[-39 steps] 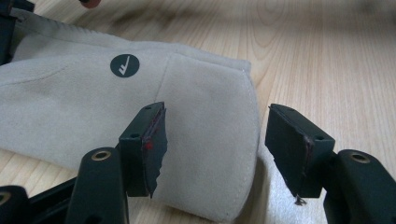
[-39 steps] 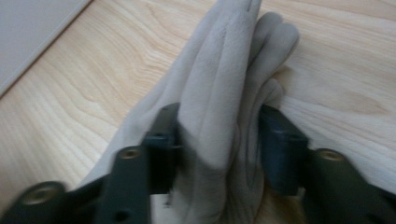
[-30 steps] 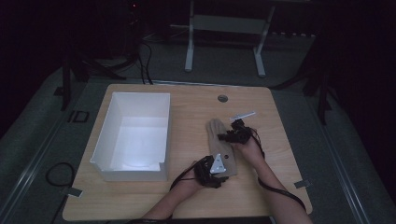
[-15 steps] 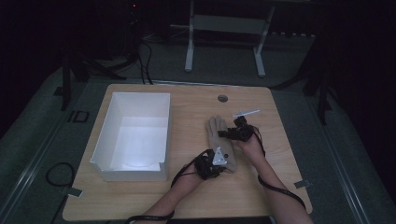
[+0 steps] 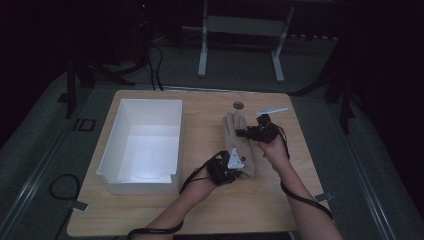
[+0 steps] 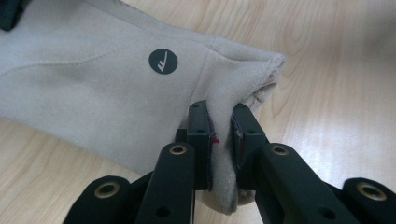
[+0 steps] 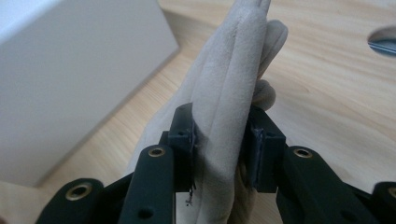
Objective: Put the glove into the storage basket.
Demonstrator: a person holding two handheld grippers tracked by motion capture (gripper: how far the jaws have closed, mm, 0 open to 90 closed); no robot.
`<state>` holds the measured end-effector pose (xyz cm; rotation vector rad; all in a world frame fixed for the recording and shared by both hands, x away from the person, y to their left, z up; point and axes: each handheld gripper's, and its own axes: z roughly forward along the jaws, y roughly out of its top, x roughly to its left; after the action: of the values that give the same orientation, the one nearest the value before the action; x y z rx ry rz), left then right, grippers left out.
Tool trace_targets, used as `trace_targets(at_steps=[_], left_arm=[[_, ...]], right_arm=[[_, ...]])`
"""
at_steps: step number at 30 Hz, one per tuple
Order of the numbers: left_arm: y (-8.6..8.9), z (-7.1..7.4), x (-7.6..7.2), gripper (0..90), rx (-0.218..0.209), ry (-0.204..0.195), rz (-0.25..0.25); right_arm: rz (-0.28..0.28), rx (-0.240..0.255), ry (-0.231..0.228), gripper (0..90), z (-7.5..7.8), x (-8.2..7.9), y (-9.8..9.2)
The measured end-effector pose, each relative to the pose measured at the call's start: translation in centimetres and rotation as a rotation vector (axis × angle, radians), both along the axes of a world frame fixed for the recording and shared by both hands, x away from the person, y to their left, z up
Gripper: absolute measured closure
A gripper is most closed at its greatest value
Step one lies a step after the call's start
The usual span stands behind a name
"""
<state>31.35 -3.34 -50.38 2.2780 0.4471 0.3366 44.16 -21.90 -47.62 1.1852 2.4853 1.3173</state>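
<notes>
Beige glove (image 6: 116, 84) between both claws' pads

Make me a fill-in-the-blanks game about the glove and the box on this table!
1. Both black grippers are shut on the soft beige fabric ____.
2. The left gripper pinches the glove at its cuff end, near a small round dark ____ printed on the fabric.
3. The open white rectangular box stands on the light wooden table, on the ____ side of the glove in the high view.
4. The right gripper pinches the glove near its ____.

Missing words: glove; logo; left; fingers
</notes>
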Motion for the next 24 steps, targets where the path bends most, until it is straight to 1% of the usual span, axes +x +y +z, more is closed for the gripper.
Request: trace_targets(at_steps=[3, 7, 8, 9, 10, 12, 13, 21, 24], left_arm=[[0.5, 1.1, -0.1, 81.2, 0.000, -0.005, -0.001], [1.2, 2.2, -0.2, 81.1, -0.015, -0.007, 0.005], [1.2, 2.2, -0.2, 81.1, -0.015, -0.007, 0.005], [1.5, 2.7, -0.2, 81.1, -0.016, -0.008, 0.011], [1.7, 3.0, -0.2, 81.2, -0.017, -0.008, 0.008], [2.0, 3.7, -0.3, 81.1, -0.009, -0.013, 0.010], [2.1, 3.9, -0.2, 81.2, -0.012, -0.011, 0.008], [3.0, 5.7, -0.5, 81.2, -0.009, -0.025, 0.009], [3.5, 6.4, -0.5, 81.2, -0.007, -0.033, 0.001]], right_arm=[[0.001, 0.032, -0.004, 67.1, 1.1, -0.2, -0.1], [0.007, 0.052, -0.012, 67.0, 2.3, -0.3, 0.1], [0.007, 0.052, -0.012, 67.0, 2.3, -0.3, 0.1], [0.005, 0.049, -0.017, 67.1, 2.6, -0.4, 0.1], [0.002, 0.048, -0.027, 67.0, 3.1, -0.4, 0.2], [0.003, 0.048, -0.037, 67.0, 3.5, -0.5, 0.3], [0.002, 0.050, -0.041, 67.0, 3.7, -0.5, 0.3], [0.016, 0.082, -0.052, 66.9, 5.3, -0.6, 0.8], [0.018, 0.094, -0.059, 66.9, 5.9, -0.7, 1.1]])
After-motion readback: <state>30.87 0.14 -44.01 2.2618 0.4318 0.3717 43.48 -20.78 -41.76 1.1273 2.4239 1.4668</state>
